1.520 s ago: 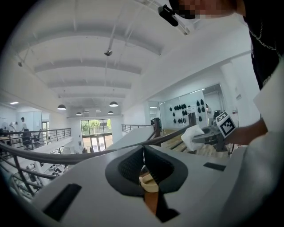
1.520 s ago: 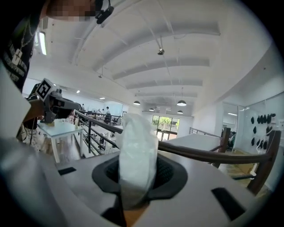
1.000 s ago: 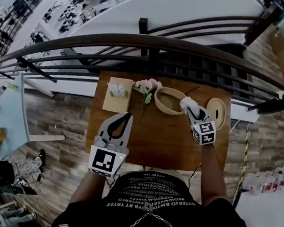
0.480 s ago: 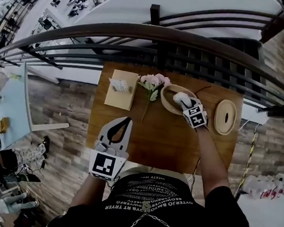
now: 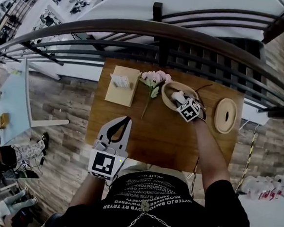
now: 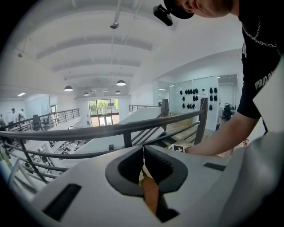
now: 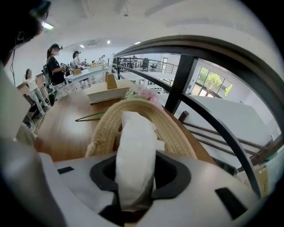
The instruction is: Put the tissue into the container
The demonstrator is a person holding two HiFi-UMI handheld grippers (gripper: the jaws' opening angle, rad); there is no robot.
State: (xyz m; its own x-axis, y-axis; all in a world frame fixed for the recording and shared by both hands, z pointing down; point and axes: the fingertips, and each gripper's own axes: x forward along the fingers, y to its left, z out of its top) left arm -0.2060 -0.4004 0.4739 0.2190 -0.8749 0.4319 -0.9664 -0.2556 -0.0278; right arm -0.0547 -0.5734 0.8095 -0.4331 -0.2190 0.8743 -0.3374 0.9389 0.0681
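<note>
My right gripper [image 5: 180, 98] hangs over the round woven container [image 5: 168, 102] on the wooden table [image 5: 164, 137]. A crumpled white tissue [image 5: 177, 95] stands between its jaws, pinched at its lower end, and the jaws are opening. In the right gripper view the tissue [image 7: 135, 150] fills the gap of the right gripper [image 7: 139, 170], with the container's rim [image 7: 103, 129] just beyond it. My left gripper [image 5: 126, 120] rests near the table's front left. It is shut and holds nothing; its tips [image 6: 143, 150] meet in the left gripper view.
A tan tissue box [image 5: 120, 88] lies at the table's back left, with pink flowers [image 5: 154, 78] on a long stem beside it. A round woven lid [image 5: 226, 115] sits to the right of the container. A dark curved railing [image 5: 163, 31] runs behind the table.
My right gripper has carried the tissue leftward, from beside the lid to over the container. The left gripper has stayed where it was.
</note>
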